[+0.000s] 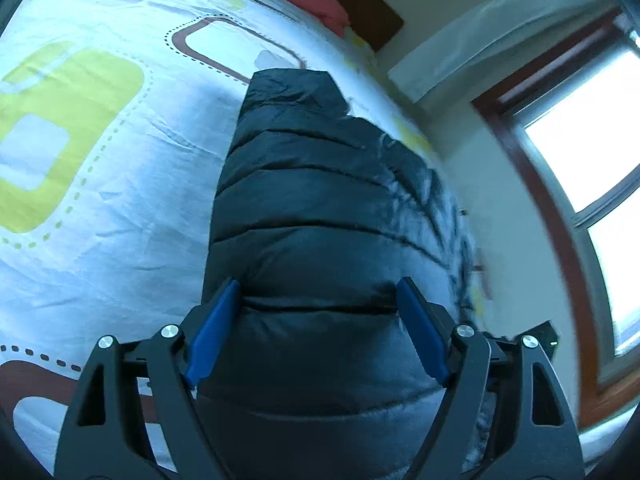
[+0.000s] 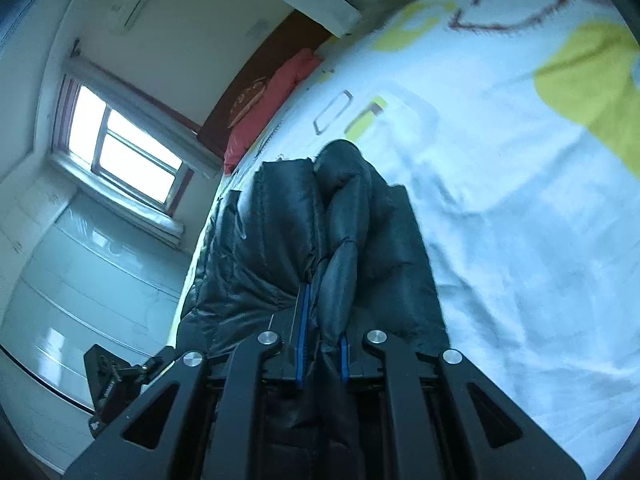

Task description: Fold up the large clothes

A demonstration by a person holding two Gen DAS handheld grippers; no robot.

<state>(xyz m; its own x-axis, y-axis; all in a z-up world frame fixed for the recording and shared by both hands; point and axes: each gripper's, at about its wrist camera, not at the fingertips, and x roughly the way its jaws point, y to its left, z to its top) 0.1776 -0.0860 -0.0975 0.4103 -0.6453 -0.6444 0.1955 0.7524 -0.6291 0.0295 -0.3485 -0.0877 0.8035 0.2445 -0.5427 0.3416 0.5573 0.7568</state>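
Our left gripper (image 1: 318, 300) stands spread wide, its blue pads (image 1: 210, 332) apart on either side of the black puffer jacket (image 1: 320, 208), which bulges between them. We see the jacket lying on the white patterned bedsheet (image 1: 100, 200), its far end reaching toward 12 o'clock. Our right gripper (image 2: 323, 320) pinches a quilted fold of the jacket (image 2: 340, 240) between nearly closed fingers. A red pillow (image 2: 272, 108) sits at 11 o'clock, with the window (image 2: 120, 148) at 9 o'clock.
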